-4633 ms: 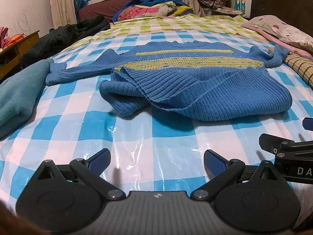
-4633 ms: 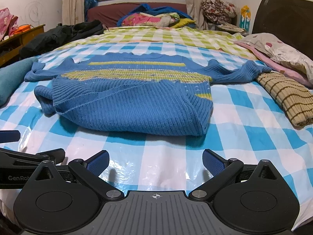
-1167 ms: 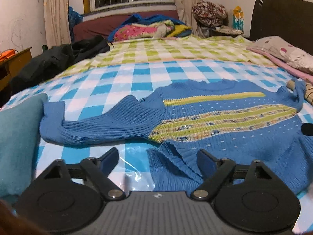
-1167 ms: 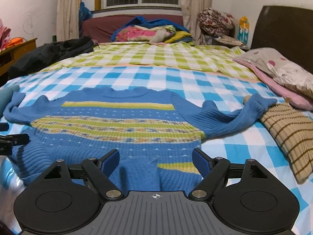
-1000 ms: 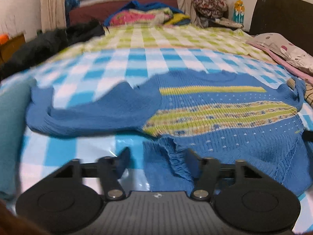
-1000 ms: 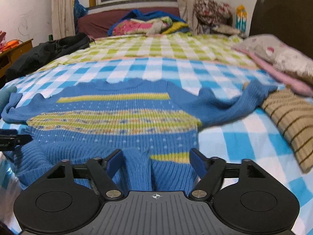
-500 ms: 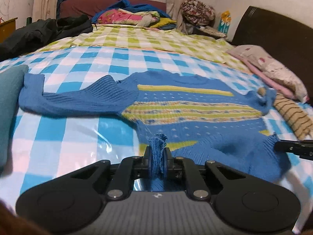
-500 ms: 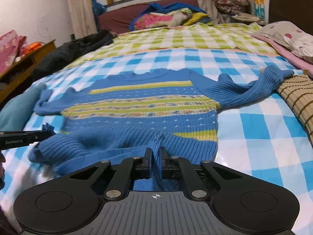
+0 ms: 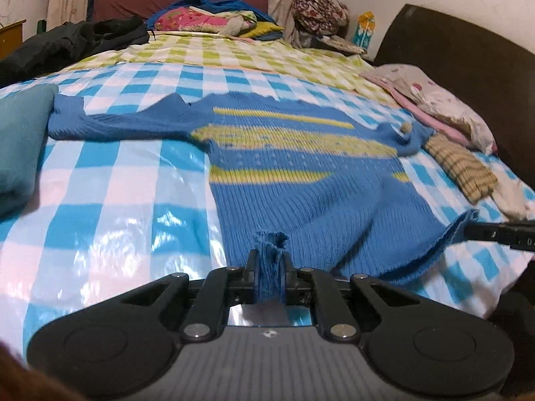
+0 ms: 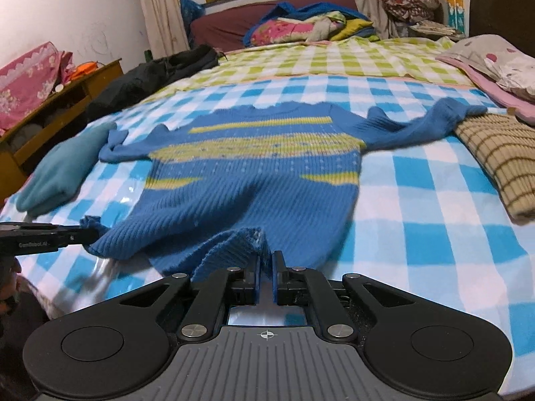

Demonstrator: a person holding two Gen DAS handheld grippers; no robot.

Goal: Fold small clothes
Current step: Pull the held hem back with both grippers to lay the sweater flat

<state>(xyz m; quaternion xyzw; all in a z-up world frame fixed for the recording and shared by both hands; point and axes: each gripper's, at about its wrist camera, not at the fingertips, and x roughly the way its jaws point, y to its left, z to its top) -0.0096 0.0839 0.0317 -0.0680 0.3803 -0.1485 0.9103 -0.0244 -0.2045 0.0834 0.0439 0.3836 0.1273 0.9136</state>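
"GenRobot.AI" (small print), left gripper [image 10: 88, 234]

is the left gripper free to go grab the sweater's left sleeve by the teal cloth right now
Probably not as things stand: the left gripper is shut on the blue sweater hem. The sleeve lies uncovered beside the teal cloth, so the path looks open once it lets go.

Blue-checked bed [image 10: 418, 180], blue sweater [image 10: 260, 180], teal cloth [image 10: 57, 173], plaid cloth [image 10: 498, 153]

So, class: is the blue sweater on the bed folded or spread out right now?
Spread out, not folded. The blue sweater lies open with both sleeves out sideways; the left gripper and right gripper pinch its hem.
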